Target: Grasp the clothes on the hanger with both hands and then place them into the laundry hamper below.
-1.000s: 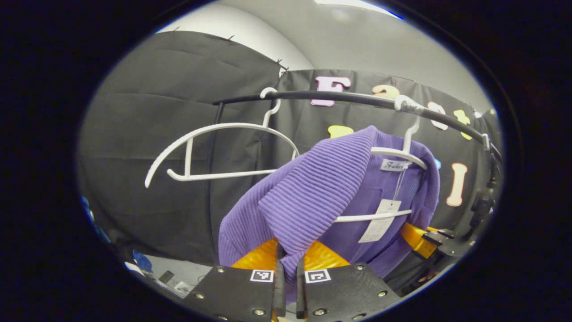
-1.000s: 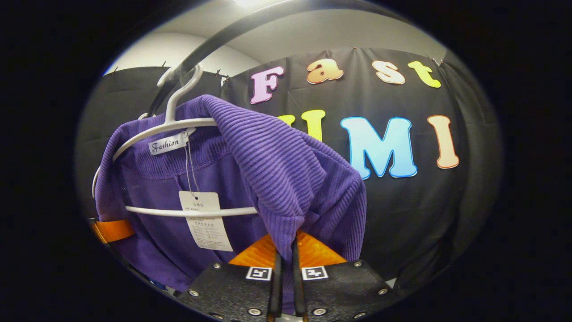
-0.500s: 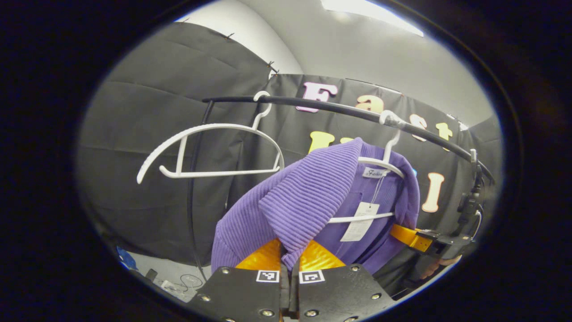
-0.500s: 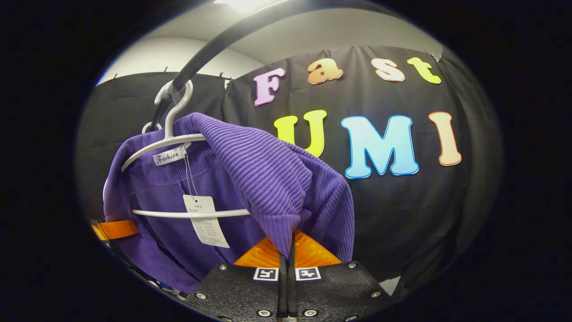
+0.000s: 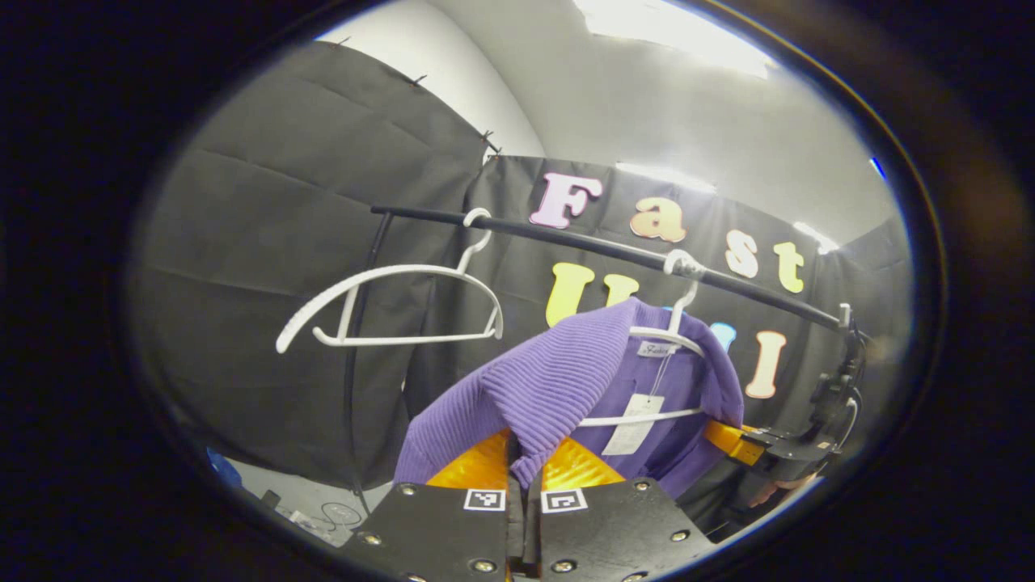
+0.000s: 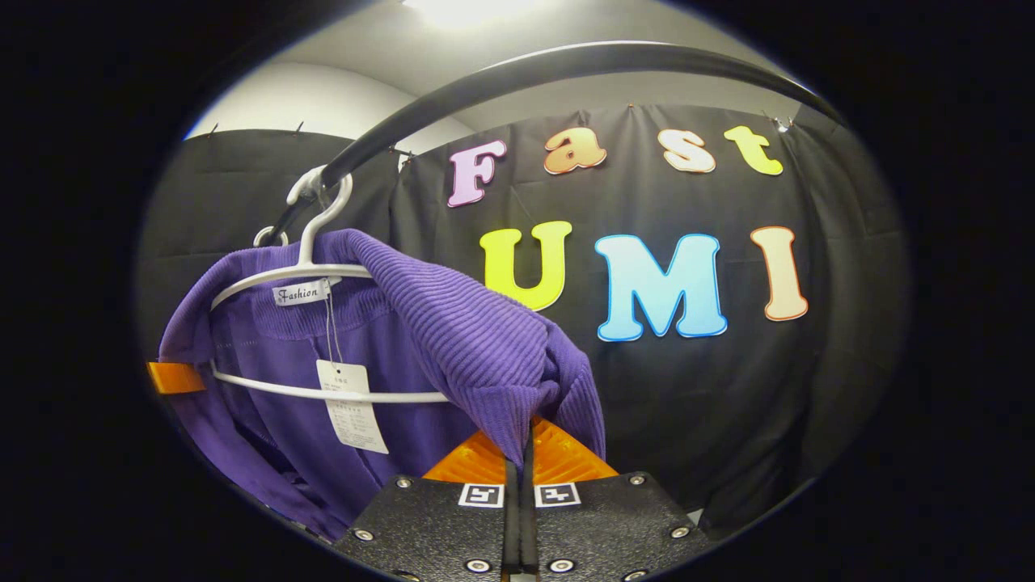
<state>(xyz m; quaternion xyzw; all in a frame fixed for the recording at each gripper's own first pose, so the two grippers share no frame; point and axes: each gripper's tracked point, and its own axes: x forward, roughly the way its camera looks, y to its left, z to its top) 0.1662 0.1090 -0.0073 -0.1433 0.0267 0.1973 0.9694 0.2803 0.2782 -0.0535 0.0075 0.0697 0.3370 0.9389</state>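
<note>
In the left gripper view, the left gripper [image 5: 524,473] has its two orange fingers [image 5: 477,467] pressed together on a fold of the purple sweater [image 5: 558,384]. The ribbed cloth comes out directly between the fingertips and rises ahead of them. Ahead and a little to the right of the fingers, the sweater hangs on a white hanger [image 5: 659,380], with a paper tag [image 5: 632,414] just below the collar. The hook of this hanger sits on the black rail [image 5: 598,246]. To the right of the fingers, beyond the sweater, the right gripper [image 5: 740,440] touches the other side of the cloth. Farther ahead and to the left, an empty hanger [image 5: 388,303] hangs on the same rail.

In the right gripper view, the right gripper [image 6: 524,453] also has its fingers [image 6: 566,457] closed on a fold of the sweater [image 6: 453,339], which comes out from between the tips. Ahead and to the left of the fingers are the hanger [image 6: 299,279] and the tag [image 6: 348,404]. At the far left, an orange finger of the left gripper [image 6: 174,377] lies against the cloth. The rail [image 6: 517,81] curves above everything.
</note>
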